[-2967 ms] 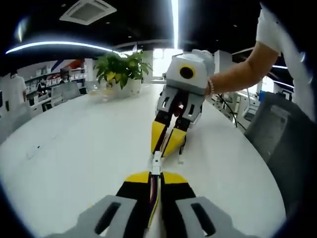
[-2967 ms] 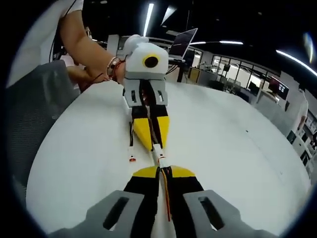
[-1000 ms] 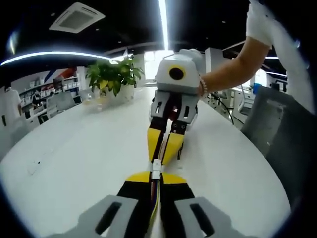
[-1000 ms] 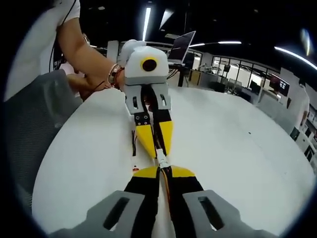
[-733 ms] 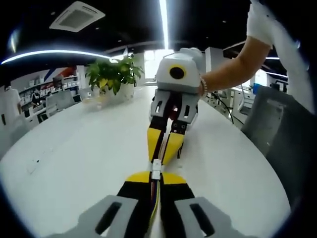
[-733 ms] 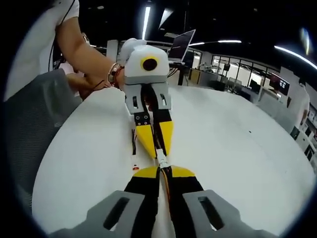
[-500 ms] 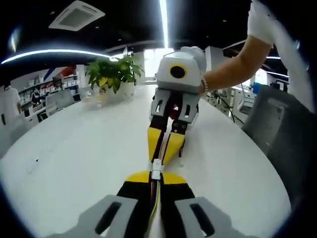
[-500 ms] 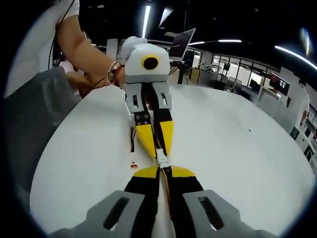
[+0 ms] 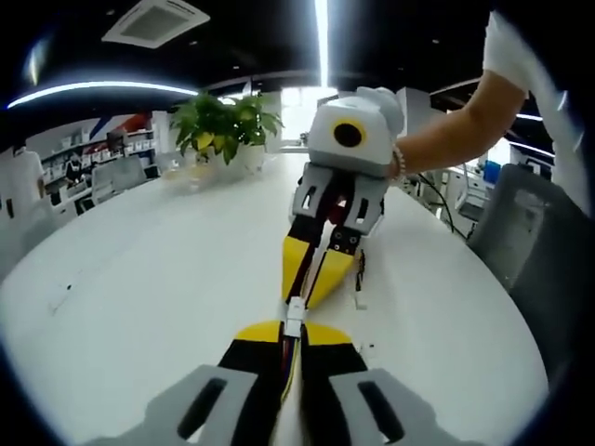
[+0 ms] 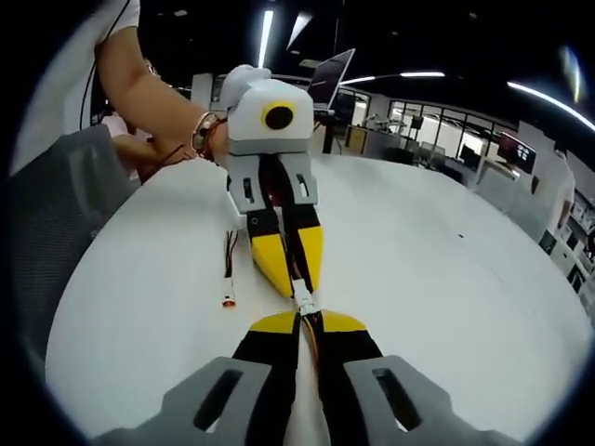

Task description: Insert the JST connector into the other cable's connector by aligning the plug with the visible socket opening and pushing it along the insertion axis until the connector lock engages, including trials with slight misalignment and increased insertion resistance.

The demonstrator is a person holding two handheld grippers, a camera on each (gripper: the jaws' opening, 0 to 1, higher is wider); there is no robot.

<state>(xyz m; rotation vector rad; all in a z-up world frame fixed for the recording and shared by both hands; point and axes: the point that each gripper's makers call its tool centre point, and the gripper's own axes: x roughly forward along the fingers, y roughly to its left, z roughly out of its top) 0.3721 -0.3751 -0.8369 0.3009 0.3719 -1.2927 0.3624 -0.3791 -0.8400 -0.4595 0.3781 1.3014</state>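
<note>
Loose cable end [image 10: 226, 299] now farther aside — both claws [image 9: 296, 325] [image 10: 307, 316] clamped on mated connectors [image 9: 294, 309], tip-to-tip.

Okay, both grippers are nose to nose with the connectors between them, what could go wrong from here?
1. The white connector pair spans a very short gap between the left gripper and right gripper; an off-axis push might jam or bend it instead of locking.
2. Both grip the thin wires, not the housings, so extra force may let the wires slide.
3. A loose spare cable lies on the white table beside the jaws and might snag.
</note>
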